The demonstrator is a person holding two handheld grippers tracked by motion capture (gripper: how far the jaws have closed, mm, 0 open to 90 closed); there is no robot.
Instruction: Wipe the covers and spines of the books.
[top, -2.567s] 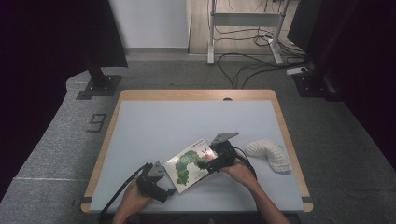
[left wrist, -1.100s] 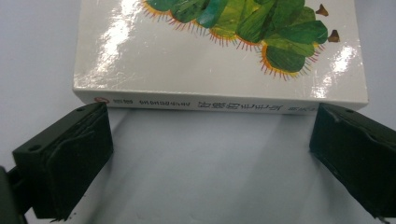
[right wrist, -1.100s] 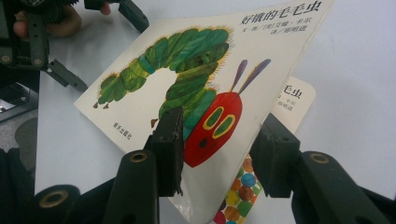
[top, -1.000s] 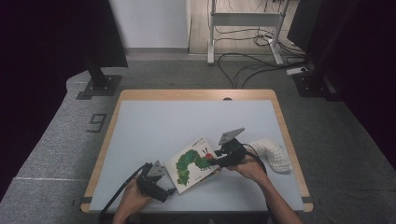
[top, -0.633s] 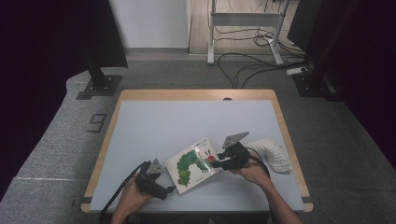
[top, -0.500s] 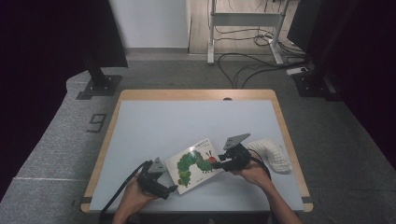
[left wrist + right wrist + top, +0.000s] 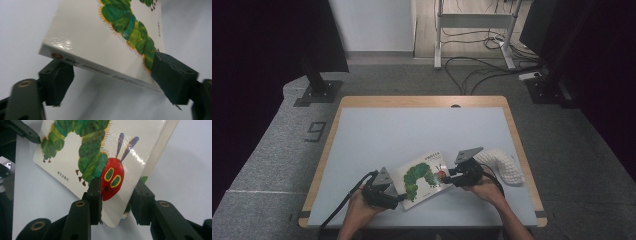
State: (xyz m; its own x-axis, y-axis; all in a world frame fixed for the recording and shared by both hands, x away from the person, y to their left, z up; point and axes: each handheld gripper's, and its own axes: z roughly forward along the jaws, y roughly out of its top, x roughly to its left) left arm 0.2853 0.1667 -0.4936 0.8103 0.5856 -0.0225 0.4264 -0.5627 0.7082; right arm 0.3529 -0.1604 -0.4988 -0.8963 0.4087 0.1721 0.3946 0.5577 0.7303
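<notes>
Near the front edge of the table (image 7: 362, 145), the picture book (image 7: 424, 178) lies between both grippers: the right gripper (image 7: 117, 197) pinches the front cover at its free edge, lifting it slightly, while the left gripper (image 7: 110, 82) has its jaws spread astride the spine corner. To open cleanly, I judge the spine should stay steadied and the cover swing in an arc. Open tabletop lies beyond; a white knitted thing (image 7: 504, 167) sits near on the right.

— What's sitting around the table (image 7: 362, 130)?
— A grey carpet (image 7: 277, 160) is spreading under it, with a "9" marker (image 7: 315, 131) lying at the left. A white wall (image 7: 372, 25) is standing behind, cables (image 7: 472, 65) are trailing beside a metal stand (image 7: 472, 20), and dark curtains (image 7: 257, 60) are hanging at both sides.
</notes>
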